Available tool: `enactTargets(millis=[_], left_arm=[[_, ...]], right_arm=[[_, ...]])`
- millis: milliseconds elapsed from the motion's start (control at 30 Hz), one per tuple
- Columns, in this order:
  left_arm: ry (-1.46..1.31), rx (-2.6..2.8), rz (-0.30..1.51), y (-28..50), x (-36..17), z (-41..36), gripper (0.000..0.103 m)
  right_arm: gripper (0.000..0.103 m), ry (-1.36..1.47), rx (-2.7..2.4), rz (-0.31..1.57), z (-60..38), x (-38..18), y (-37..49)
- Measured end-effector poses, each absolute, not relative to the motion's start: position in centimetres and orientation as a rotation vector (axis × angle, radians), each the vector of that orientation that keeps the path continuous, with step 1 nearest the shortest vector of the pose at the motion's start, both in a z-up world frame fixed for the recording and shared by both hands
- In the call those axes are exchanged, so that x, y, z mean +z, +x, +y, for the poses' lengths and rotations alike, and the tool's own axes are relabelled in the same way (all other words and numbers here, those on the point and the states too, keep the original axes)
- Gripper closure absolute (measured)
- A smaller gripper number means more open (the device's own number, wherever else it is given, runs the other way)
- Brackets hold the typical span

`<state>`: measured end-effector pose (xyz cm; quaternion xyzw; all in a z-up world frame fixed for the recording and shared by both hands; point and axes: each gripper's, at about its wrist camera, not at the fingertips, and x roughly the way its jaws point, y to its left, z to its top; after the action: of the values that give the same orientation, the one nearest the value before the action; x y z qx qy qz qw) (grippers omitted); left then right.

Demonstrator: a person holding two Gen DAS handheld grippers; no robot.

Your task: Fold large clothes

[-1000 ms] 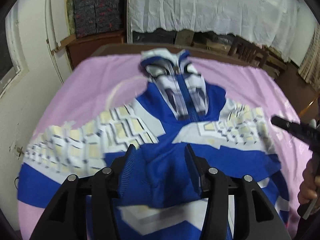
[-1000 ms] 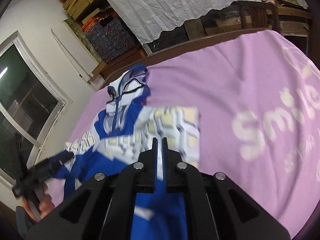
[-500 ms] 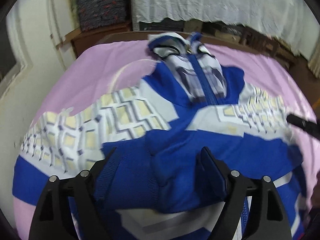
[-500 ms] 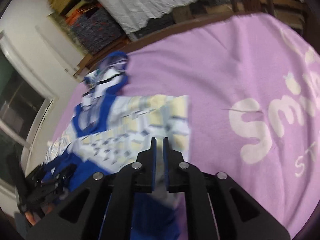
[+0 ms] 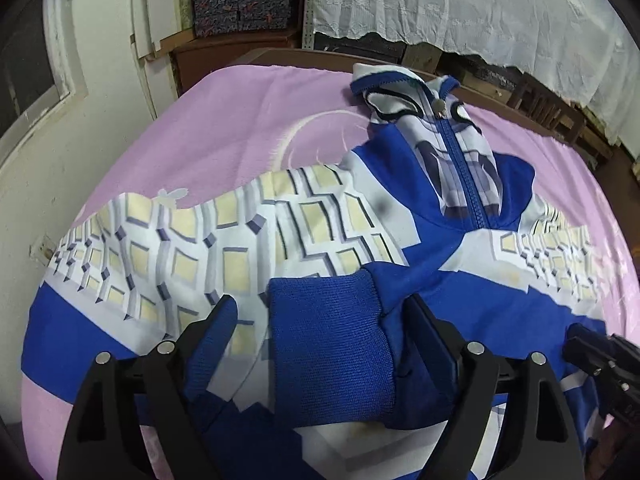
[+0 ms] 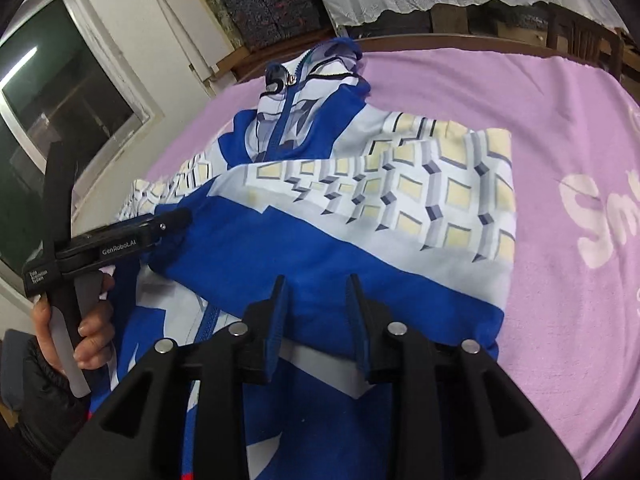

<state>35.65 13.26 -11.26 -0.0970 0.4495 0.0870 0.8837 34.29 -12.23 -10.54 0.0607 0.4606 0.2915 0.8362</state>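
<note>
Left tool (image 5: 320, 320) jaws wide apart; right tool (image 6: 316, 292) jaws just parted.

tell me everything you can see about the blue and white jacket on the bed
The jacket lies front-up on a pink blanket, collar at the far end, blue zipper closed up the chest. It looks like smooth sportswear: blue panels, white bands and a cream block pattern on both sleeves. Both sleeves are folded in across the body, and one ribbed blue cuff rests between the open fingers of the left claw. The right claw hovers open over the lower blue fabric; both claws have just been opening.
</note>
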Motion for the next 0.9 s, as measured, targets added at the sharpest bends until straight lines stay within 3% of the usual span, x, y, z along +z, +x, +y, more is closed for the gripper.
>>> enactTargets(millis=[267, 500, 833, 900], left_arm=[[-0.376, 0.243, 0.864, 29.5, -9.3, 17.4, 0.017], [-0.569, 0.332, 0.835, 23.0, -9.3, 22.2, 0.017], [-0.73, 0.407, 0.738, 23.1, -9.7, 26.8, 0.018], [-0.762, 0.406, 0.696, 23.2, -9.3, 27.8, 0.023]], right_arm=[[0.072, 0.128, 0.643, 0.941, -11.8, -10.8, 34.1], [0.061, 0.111, 0.661, 0.932, -11.5, -10.6, 33.8], [0.058, 0.11, 0.668, 0.93, -11.3, -10.5, 33.7], [0.058, 0.11, 0.667, 0.93, -11.3, -10.5, 33.7]])
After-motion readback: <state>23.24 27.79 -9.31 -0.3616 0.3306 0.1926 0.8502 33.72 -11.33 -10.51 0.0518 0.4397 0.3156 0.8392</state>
